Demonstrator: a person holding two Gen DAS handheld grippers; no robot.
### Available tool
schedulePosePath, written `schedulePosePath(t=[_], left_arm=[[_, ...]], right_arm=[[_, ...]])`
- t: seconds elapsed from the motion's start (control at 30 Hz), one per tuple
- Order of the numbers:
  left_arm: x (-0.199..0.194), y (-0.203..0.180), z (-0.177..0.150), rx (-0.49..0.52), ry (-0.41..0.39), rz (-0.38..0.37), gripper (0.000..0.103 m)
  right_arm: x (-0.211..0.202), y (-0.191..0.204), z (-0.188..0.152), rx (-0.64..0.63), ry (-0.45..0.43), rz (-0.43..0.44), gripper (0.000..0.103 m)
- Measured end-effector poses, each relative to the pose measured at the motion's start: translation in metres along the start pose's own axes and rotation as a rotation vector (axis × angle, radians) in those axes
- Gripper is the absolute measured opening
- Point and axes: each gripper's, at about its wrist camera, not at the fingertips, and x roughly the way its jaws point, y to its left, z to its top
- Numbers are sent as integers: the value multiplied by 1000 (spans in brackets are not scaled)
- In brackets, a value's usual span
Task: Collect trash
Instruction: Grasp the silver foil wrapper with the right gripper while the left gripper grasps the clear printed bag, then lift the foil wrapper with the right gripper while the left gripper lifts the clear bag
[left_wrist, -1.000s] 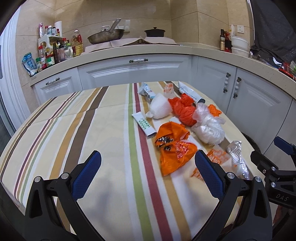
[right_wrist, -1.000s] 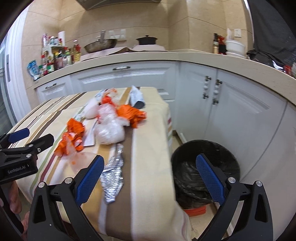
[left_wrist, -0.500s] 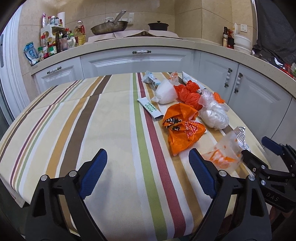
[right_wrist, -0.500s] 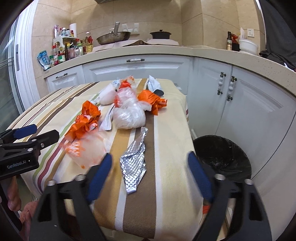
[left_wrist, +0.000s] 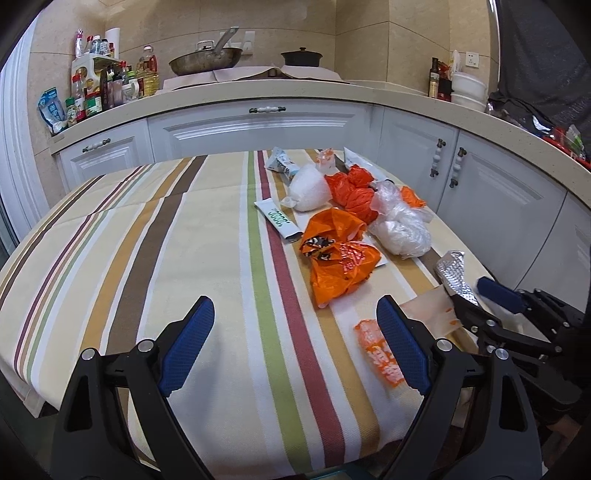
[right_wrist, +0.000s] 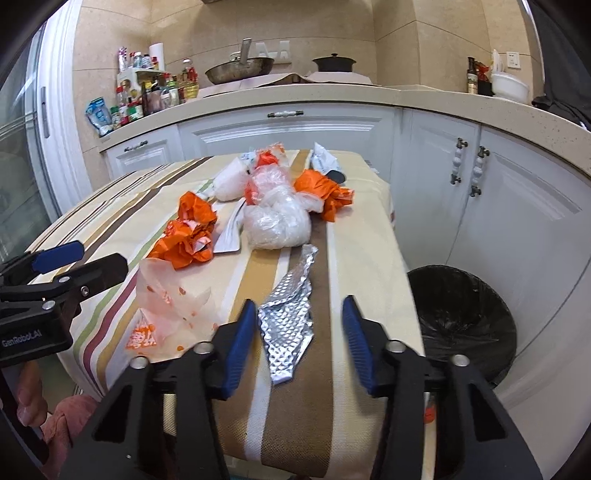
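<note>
Left view: the left gripper (left_wrist: 295, 347) tilts down over the table (left_wrist: 147, 258), jaws wide and empty; right view: the right gripper (right_wrist: 299, 332) tilts down, jaws closing around the foil wrapper (right_wrist: 290, 317) at the table edge.

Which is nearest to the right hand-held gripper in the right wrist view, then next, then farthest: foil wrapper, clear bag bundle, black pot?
1. Foil wrapper, between the closing jaws of the right hand-held gripper.
2. Clear bag bundle, mid-table.
3. Black pot, on the far counter.
</note>
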Motion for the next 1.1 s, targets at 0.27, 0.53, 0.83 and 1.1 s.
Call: schedulePosePath(t=[0.27,0.53,0.83,1.1], left_arm=[[-6,-19,-1,36,-25,-70,87],[0,-45,-5,103,-30,-117,88],[11,-66,-20,183,-32,-106,72],[19,-55,-23,139,16,-135,37]], right_arm=[[-7,-6,-3,-4,-14,-21,31],[-17,-17,-4,16,-33,-37,31],[-22,-27,-7,39,-41,-50,31],[-23,-28,-8,38,-46,-43,31]])
